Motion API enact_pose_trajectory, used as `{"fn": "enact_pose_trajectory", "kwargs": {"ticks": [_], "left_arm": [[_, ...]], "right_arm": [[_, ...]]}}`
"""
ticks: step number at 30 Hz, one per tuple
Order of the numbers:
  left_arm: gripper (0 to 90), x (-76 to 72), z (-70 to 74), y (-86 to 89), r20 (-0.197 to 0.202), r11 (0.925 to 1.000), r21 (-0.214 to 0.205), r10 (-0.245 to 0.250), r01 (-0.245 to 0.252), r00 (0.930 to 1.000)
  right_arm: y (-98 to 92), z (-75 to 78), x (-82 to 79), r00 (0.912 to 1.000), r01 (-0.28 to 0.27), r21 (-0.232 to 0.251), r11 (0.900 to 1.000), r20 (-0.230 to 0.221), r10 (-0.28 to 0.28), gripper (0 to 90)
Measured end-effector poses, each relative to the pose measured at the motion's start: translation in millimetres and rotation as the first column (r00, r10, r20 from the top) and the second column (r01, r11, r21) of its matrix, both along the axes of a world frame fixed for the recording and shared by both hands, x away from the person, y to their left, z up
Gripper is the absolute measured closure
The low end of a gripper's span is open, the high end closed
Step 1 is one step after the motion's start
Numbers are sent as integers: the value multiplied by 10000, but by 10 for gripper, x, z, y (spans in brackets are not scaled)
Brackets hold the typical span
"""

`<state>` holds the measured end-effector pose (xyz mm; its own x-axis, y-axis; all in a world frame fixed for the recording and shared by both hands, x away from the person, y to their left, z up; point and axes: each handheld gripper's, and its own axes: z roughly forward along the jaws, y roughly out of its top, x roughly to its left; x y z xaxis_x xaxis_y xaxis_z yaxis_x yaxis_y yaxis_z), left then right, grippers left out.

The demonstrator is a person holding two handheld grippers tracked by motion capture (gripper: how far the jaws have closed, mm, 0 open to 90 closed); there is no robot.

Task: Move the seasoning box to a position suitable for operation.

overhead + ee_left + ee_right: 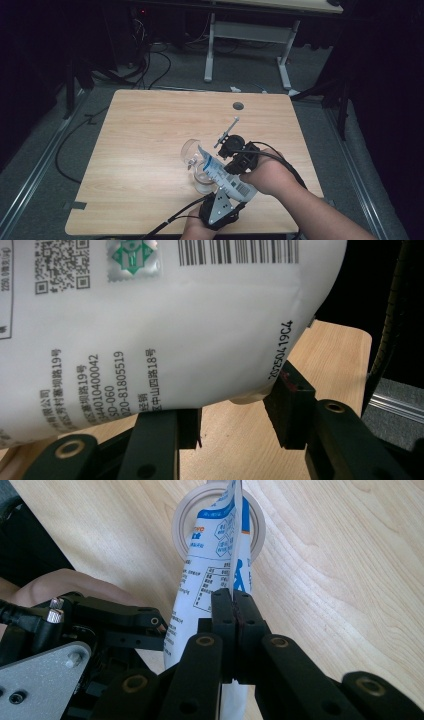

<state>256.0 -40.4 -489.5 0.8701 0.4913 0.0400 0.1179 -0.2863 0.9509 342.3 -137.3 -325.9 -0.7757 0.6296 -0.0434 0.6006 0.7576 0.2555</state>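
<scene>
While you hold both tools near the table's front edge, the stock stands as follows.

Item one: the pouch (223, 172), a white soft pack with blue print and a barcode, slanted from your left gripper up toward the glass jar. Its upper end sits at the jar's mouth; in the right gripper view the pouch (210, 575) tip lies against the jar's pale rim (179, 527).

Item two: the glass jar (196, 162), clear, lying tilted on the wooden table (145, 130), just beside both grippers, its opening turned toward the pouch.

Item three: your right gripper (235, 152), jaws pressed flat together on the thin edge of the pouch; in its own view the right gripper (234, 617) pinches the seam with no gap visible.

Item four: your left gripper (220, 207), grey plate on top, at the pouch's lower, fuller end. In its own view the left gripper (232, 422) has its jaws about half apart, the bulging pouch (150, 335) bottom resting on the one jaw and touching the tip of the other. Whether they squeeze it firmly you cannot tell.
</scene>
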Motion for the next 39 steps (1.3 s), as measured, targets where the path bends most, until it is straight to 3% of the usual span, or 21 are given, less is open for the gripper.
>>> {"fn": "enact_pose_trajectory", "kwargs": {"ticks": [39], "left_arm": [[617, 12, 34, 8, 7, 9997, -235, 12, -12, 10000]], "right_arm": [[43, 52, 12, 9997, -231, -131, 9996, 65, 232, 900]]}}
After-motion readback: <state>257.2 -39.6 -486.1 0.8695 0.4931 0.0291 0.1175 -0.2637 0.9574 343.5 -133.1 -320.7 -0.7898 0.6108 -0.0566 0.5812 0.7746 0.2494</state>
